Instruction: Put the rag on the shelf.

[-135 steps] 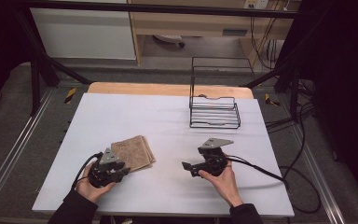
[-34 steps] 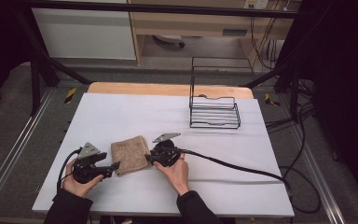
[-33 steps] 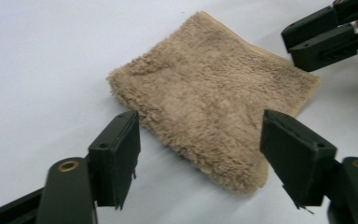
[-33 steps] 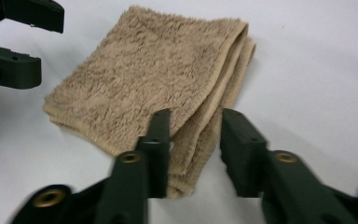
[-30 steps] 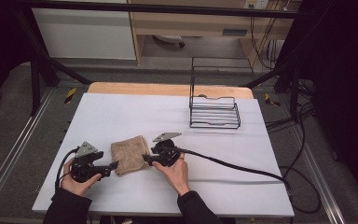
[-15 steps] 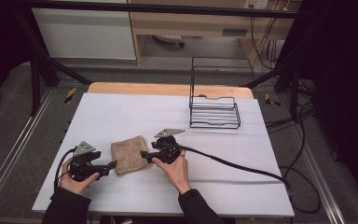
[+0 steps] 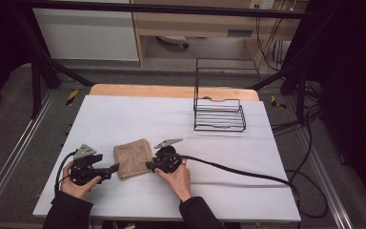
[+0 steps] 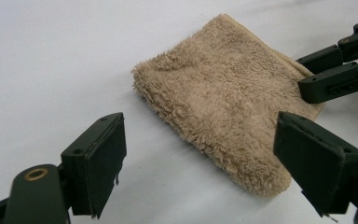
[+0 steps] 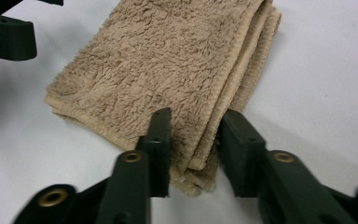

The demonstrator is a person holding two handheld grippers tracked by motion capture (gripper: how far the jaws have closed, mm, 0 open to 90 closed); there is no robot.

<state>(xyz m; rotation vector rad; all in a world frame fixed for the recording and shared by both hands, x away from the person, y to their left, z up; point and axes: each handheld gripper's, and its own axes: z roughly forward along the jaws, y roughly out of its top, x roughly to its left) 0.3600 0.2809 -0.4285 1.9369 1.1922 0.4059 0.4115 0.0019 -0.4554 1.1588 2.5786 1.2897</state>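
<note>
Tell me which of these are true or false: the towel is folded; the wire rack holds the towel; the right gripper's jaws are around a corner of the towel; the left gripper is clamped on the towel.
1. The towel is folded: true, layered edges show in the right gripper view.
2. The wire rack holds the towel: false, the towel lies on the white table, apart from the rack.
3. The right gripper has its jaws around a towel corner: true; they have just been closing on it.
4. The left gripper is clamped on the towel: false, its jaws stand wide open, short of the towel.

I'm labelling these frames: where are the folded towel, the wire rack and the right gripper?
folded towel [image 7: 132, 160], high view, top face.
wire rack [image 7: 219, 125], high view, front rail.
right gripper [image 9: 193, 154], right gripper view, between its fingers.
</note>
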